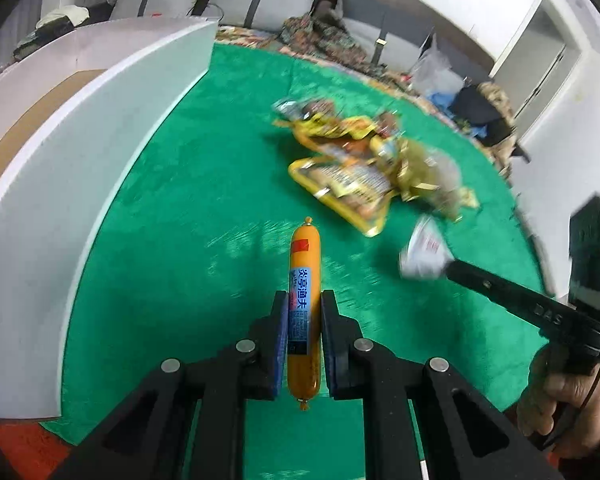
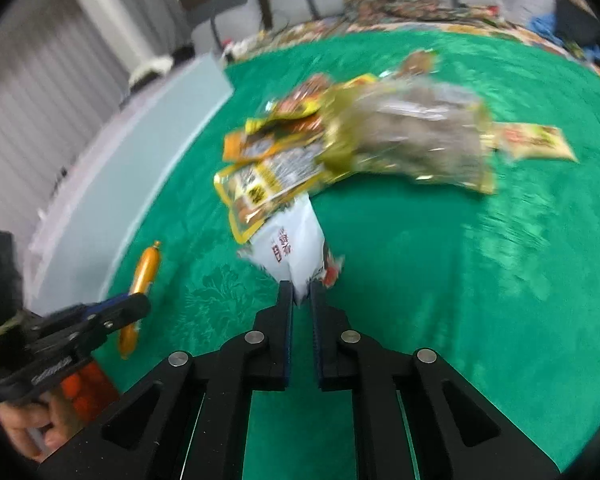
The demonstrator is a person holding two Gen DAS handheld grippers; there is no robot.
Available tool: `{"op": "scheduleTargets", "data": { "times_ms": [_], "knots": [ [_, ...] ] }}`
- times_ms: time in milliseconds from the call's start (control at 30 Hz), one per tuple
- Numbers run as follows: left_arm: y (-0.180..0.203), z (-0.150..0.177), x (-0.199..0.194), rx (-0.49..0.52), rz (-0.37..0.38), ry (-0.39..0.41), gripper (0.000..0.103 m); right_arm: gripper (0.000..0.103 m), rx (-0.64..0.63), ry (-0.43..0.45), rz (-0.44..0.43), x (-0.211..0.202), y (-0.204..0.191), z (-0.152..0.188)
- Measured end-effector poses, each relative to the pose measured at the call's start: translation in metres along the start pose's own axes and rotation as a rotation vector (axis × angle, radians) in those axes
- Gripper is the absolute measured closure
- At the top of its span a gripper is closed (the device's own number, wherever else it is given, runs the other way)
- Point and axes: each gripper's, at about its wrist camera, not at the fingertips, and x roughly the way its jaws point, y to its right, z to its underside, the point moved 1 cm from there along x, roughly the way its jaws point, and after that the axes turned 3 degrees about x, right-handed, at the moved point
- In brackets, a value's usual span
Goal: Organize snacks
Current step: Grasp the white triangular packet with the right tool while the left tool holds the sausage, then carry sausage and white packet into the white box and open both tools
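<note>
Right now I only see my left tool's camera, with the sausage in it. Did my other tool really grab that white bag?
Observer: Yes. In the right wrist view, the right tool is shut on the white bag, pinching just its near edge.
Operator: Is there something I can't see?
Observer: A flat yellow-and-red packet lies on the green cloth, at the right end of the snack pile.
</note>
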Motion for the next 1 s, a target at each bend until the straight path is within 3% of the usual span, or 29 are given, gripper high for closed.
{"op": "scheduleTargets", "data": {
  "times_ms": [200,267,367,467,567,600,633,867,1000],
  "knots": [
    [0.0,-0.01,-0.022,-0.046,0.053,0.04,0.088,0.097,0.178,0.087,-0.105,-0.053,0.043,0.01],
    [-0.003,-0.012,-0.028,-0.06,0.058,0.051,0.088,0.097,0.192,0.089,-0.099,-0.053,0.047,0.005],
    [-0.008,-0.012,-0.035,-0.071,0.053,0.063,0.088,0.089,0.108,0.034,-0.025,-0.038,0.033,0.0],
    [-0.01,-0.011,-0.039,-0.078,0.049,0.067,0.088,0.022,0.042,0.023,-0.008,-0.028,0.014,0.002],
    [-0.01,-0.012,-0.045,-0.091,0.057,0.072,0.088,0.026,-0.107,0.014,0.1,-0.007,-0.006,0.007],
    [-0.011,-0.013,-0.05,-0.094,0.062,0.078,0.088,0.041,-0.157,-0.057,0.152,0.012,-0.01,0.01],
    [-0.012,-0.015,-0.058,-0.097,0.065,0.09,0.088,0.069,-0.165,-0.09,0.169,0.021,-0.009,0.012],
    [-0.04,-0.037,-0.109,-0.183,0.092,0.172,0.089,0.072,-0.063,-0.003,0.091,-0.013,-0.004,0.005],
    [-0.065,-0.059,-0.143,-0.201,0.046,0.23,0.088,0.072,-0.069,0.064,-0.042,-0.042,-0.046,-0.029]
  ]
}}
